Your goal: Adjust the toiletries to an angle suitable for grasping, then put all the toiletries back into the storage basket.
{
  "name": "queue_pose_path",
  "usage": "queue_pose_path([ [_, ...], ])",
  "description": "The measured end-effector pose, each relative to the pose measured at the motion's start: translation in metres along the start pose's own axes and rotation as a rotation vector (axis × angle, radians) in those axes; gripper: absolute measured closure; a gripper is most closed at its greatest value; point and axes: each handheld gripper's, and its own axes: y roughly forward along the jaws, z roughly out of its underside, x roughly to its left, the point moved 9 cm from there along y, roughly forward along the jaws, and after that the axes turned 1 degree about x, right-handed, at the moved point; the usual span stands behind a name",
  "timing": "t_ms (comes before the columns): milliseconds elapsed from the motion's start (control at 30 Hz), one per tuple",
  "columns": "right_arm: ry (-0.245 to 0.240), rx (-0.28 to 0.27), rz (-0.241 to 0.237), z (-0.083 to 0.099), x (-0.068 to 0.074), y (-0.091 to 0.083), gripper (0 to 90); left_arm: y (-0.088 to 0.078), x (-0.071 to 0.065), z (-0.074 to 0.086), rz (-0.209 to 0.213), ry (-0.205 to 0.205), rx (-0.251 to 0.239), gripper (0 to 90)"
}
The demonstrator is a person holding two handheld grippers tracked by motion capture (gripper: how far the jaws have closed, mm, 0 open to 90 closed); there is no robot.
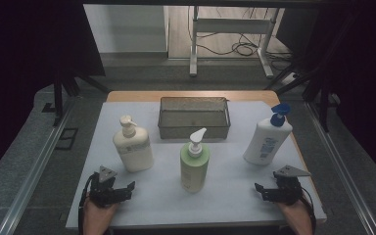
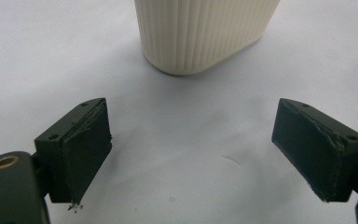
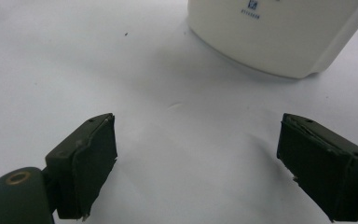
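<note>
Three pump bottles stand upright on the white table cover (image 1: 225, 196). A cream bottle (image 1: 133, 147) is at the left, a green one with a white pump (image 1: 194, 166) in the middle, and a white one with a blue pump (image 1: 266, 139) at the right. My left gripper (image 1: 126, 190) rests near the front edge, below the cream bottle. In the left gripper view it (image 2: 193, 135) is open and empty, with the cream bottle's ribbed base (image 2: 205, 32) just ahead. My right gripper (image 1: 260, 190) lies at the front right, open and empty (image 3: 196, 144), short of the white bottle's base (image 3: 279, 32).
A rectangular wire-mesh basket (image 1: 194, 128) sits at the back middle of the table, behind the green bottle. Metal rails (image 1: 34, 171) run along both sides of the table. A white frame stand (image 1: 230, 27) and cables lie on the floor beyond.
</note>
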Motion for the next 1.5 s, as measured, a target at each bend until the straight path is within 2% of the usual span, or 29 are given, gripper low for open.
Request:
queue_pose_path([
  [200,-0.001,0.000,0.001,0.0001,0.0001,-0.0010,11.9,0.0007,0.0019,0.0003,-0.021,0.010,-0.002,11.8],
  [600,-0.009,0.000,-0.015,-0.0017,0.0025,0.0014,12.0,0.0022,0.0067,0.0038,-0.030,0.006,0.004,11.7],
  [767,-0.008,0.002,-0.018,-0.0022,0.0026,0.0022,12.0,0.0031,0.0070,0.0049,-0.026,0.007,0.008,11.8],
  [1033,-0.006,-0.006,-0.012,-0.0035,0.0008,-0.0002,12.1,0.0066,0.0047,0.0065,-0.032,0.029,0.035,11.9],
  [1133,-0.004,-0.010,-0.013,-0.0042,-0.0007,-0.0019,12.5,0.0070,0.0056,0.0070,-0.020,0.018,0.039,11.9],
  [1500,0.026,-0.020,-0.022,-0.0073,-0.0063,-0.0073,12.6,0.0072,0.0058,0.0074,-0.018,0.014,0.040,11.8],
])
